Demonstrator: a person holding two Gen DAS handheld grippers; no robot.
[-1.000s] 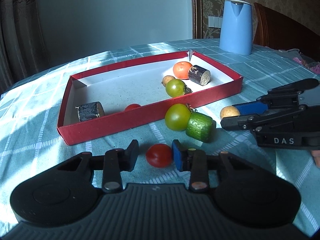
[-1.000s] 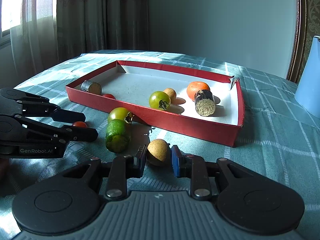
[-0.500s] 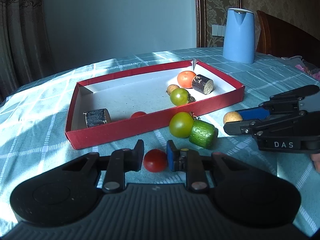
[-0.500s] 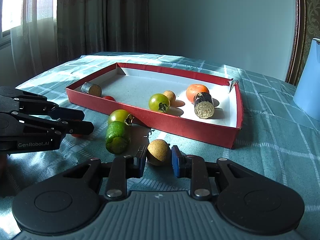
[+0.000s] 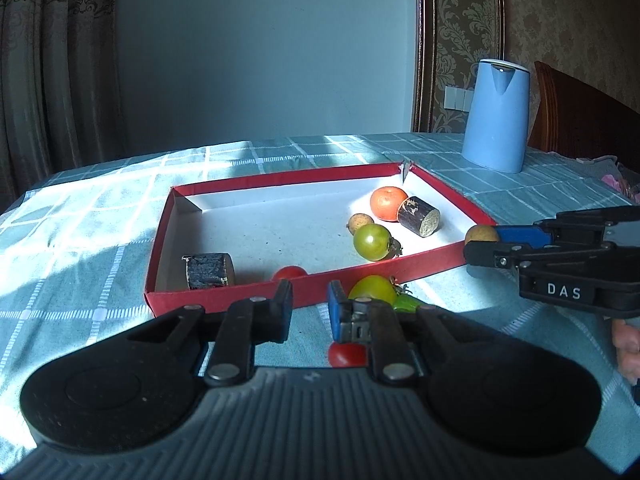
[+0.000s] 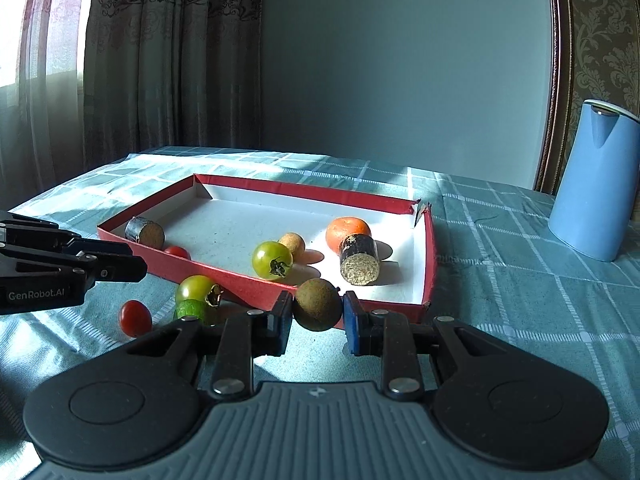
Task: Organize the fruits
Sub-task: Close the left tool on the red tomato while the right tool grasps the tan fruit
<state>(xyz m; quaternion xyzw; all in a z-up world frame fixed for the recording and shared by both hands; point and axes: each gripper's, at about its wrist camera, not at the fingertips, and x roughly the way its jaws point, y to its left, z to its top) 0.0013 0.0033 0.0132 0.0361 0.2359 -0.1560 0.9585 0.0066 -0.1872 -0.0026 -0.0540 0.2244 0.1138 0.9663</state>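
A red tray (image 5: 224,300) (image 6: 430,256) holds an orange (image 5: 388,203), a green tomato (image 5: 372,241), a small brown fruit (image 5: 359,222), two dark cut cylinders (image 5: 418,216) (image 5: 208,271) and a red tomato (image 5: 289,272). My right gripper (image 6: 317,316) is shut on a brown round fruit (image 6: 317,309) (image 5: 481,234), lifted at the tray's front rim. My left gripper (image 5: 309,312) is raised, its jaws apart and empty. A red cherry tomato (image 5: 347,354) (image 6: 135,317) lies on the cloth below it. A green tomato (image 6: 195,289) and a green cucumber piece (image 6: 191,309) lie beside the tray.
A blue kettle (image 5: 496,114) (image 6: 592,180) stands at the back right on the checked teal tablecloth (image 6: 520,280). A wooden chair (image 5: 580,112) is behind it. Curtains (image 6: 160,60) hang at the far left.
My left gripper lifted without the red cherry tomato, which stayed on the cloth. My right gripper closed on the brown fruit and raised it toward the tray.
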